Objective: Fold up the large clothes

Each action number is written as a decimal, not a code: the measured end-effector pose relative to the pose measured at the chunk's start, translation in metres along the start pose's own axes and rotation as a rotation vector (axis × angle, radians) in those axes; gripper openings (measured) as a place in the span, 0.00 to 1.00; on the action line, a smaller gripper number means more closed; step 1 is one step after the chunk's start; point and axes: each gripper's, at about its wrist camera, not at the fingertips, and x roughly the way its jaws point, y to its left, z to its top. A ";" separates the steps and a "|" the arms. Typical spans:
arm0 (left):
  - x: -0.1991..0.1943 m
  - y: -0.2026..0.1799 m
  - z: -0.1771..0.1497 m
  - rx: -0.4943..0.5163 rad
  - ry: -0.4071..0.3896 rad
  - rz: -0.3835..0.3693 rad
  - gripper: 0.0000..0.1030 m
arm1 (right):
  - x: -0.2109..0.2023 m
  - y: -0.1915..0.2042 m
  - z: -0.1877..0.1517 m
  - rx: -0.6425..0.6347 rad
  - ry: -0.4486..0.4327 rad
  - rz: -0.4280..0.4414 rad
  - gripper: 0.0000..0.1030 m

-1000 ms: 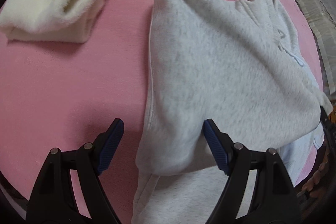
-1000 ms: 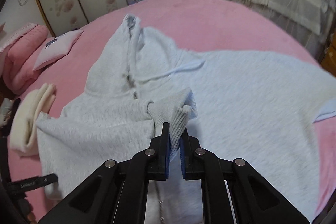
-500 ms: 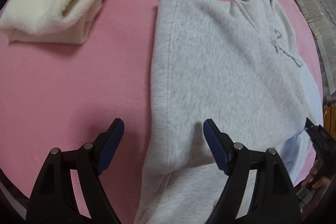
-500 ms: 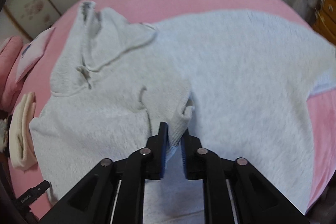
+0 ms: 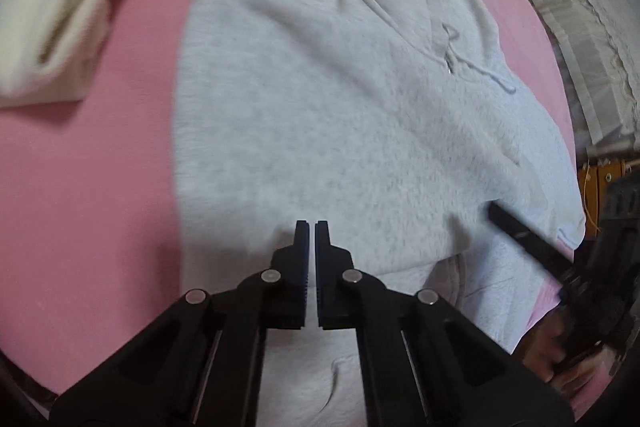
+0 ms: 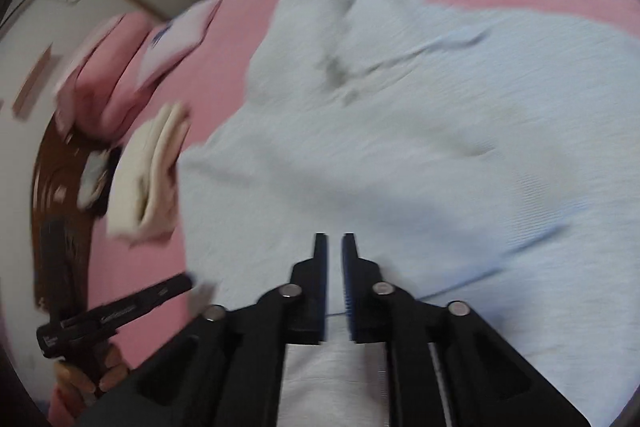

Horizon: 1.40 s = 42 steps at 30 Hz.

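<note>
Left wrist: left claw (image 5: 311, 227) now closed — off hoodie (image 5: 340, 99); empty.

One grey hoodie (image 5: 340, 115), one folded cream garment (image 5: 68, 11), two pink pillows (image 6: 108, 75), two grippers (image 5: 312, 227).

blur: right view, hoodie (image 6: 420, 155) smeared | cut off: hem (bottom edge)
</note>
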 end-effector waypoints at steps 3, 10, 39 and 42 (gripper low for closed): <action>0.030 -0.002 0.003 -0.002 0.044 0.055 0.01 | 0.061 0.007 -0.028 -0.060 0.130 0.041 0.01; 0.031 0.025 -0.012 -0.032 0.007 0.165 0.01 | 0.075 0.011 -0.021 -0.126 0.090 -0.081 0.00; 0.006 0.024 0.092 0.070 -0.243 0.087 0.01 | 0.115 0.020 0.033 -0.207 -0.142 -0.016 0.00; 0.002 0.050 0.104 -0.007 -0.254 0.036 0.01 | 0.101 -0.012 0.033 -0.156 -0.126 -0.003 0.00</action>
